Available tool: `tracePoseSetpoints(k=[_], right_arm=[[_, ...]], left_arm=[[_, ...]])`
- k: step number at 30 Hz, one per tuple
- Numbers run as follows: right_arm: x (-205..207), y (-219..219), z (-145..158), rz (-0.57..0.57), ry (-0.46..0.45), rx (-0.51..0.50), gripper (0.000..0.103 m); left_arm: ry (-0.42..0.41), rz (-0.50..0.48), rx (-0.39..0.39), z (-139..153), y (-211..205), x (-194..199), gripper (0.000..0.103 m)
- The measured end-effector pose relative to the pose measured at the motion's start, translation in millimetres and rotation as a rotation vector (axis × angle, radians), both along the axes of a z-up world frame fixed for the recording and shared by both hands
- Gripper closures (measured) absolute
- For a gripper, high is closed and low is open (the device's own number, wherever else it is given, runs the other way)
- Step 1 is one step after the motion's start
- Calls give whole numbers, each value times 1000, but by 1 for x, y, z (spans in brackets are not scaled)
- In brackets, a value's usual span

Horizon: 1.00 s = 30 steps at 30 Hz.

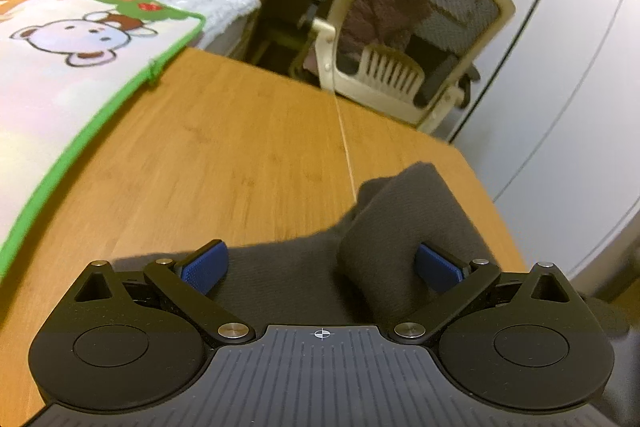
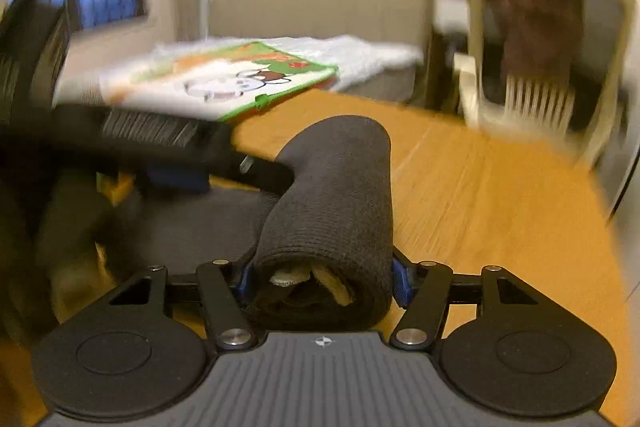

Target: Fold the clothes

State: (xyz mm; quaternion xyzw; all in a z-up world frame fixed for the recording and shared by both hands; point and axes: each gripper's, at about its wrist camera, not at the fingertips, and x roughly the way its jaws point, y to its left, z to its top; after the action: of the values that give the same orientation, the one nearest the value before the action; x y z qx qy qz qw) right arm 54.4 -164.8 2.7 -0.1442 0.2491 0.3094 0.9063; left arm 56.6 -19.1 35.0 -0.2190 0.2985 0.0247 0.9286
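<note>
Your right gripper (image 2: 322,281) is clamped on the rolled end of the dark grey garment (image 2: 332,211), while your left gripper (image 1: 320,269) stands wide, its blue pads (image 1: 204,267) straddling the same cloth on the wooden table (image 1: 240,147), beyond which lies a cartoon mat (image 1: 60,67).

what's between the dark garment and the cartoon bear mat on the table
Left wrist view: only bare wooden table between the dark garment and the cartoon bear mat.
</note>
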Motion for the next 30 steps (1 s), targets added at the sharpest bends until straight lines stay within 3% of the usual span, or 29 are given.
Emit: tracePoseSetpoints(k=[6,10,13,16,20,21,22,23,25,30], right_arm=[[-34,39,-9,88,-248,-262,36],[-41,51,-10,123,-292,-314,31],[-39,43,1,151,-233,-247,20],[-31,26,18,161,-133,-91,15],[-13,0,38,146,10,146,15],[-5,-3,37,127,44,177,18],[2,-5,35,110,75,201,29],[6,-6,31,98,95,203,36],[8,0,25,97,106,184,39],[-21,26,20,160,-92,-23,39]], left_arm=[[-24,-10,-3,14,8,-7,0],[1,-6,55,10,4,-4,0],[20,8,108,6,5,-6,0],[35,18,111,1,11,-7,0],[40,27,114,-2,14,-9,0],[39,28,113,-2,15,-10,0],[38,29,111,-1,15,-10,0],[36,32,108,-1,16,-11,0],[30,41,99,2,19,-14,0],[-10,57,74,12,24,-21,0]])
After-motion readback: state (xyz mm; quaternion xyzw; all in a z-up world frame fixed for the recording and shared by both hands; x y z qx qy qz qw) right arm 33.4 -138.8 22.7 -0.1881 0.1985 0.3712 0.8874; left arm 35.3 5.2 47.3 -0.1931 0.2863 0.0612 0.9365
